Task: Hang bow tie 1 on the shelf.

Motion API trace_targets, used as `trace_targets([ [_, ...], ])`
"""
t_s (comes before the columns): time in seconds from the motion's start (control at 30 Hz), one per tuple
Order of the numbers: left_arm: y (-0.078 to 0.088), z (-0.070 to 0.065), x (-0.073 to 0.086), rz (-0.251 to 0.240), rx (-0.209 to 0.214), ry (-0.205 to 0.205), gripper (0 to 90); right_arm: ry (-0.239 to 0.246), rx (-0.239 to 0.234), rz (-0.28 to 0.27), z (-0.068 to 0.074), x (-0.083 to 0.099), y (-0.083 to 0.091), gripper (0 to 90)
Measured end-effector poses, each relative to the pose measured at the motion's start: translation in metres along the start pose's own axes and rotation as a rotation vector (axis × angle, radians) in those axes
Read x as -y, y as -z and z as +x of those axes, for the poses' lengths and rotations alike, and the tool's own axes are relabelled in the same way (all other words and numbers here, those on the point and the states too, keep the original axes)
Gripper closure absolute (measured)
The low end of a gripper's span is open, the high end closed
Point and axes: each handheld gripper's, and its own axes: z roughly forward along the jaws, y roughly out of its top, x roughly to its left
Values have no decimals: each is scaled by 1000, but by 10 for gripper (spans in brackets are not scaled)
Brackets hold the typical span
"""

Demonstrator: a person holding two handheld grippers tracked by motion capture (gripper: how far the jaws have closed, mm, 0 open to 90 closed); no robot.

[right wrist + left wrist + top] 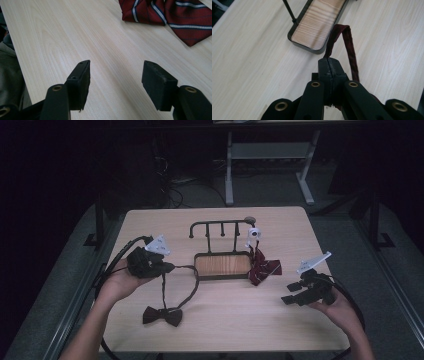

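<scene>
Over on the left side of the pale wooden table (220, 320), the left gripper (167, 267) has its jaws pinched tight on the dark maroon fabric strap (352, 50) of a dark bow tie (162, 315), whose bow lies flat near the front edge while the strap loops up past the black-rimmed wooden tray (222, 265) of the black metal hanging rack (220, 223). Opposite, the right gripper (291, 294) hovers low over bare tabletop, jaws apart with nothing between them, near the red striped tie (165, 12) slumped against the tray's right end. My read: the job is getting that strap onto one of the rack's hooks. Best to raise it steadily until the bow hangs free, keep the loop open, and bring the idle right gripper in to spread it before lowering it over a hook.
</scene>
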Motion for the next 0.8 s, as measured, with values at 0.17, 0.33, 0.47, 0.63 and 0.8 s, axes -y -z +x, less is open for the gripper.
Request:
trace_targets([
  [0.17,5,4,-7,-11,-7,1,898,0,-3,6,0,0,-1,396],
  [0.33,3,10,-13,-16,1,6,899,0,1,-2,0,-1,1,397],
  [0.47,1,16,-18,-18,4,11,899,6,7,2,1,-2,2,397],
  [0.63,2,23,-25,-19,6,23,899,3,3,-1,1,-2,2,397],
  [0.8,5,27,-30,-17,0,25,899,7,8,-5,2,-1,4,398],
])
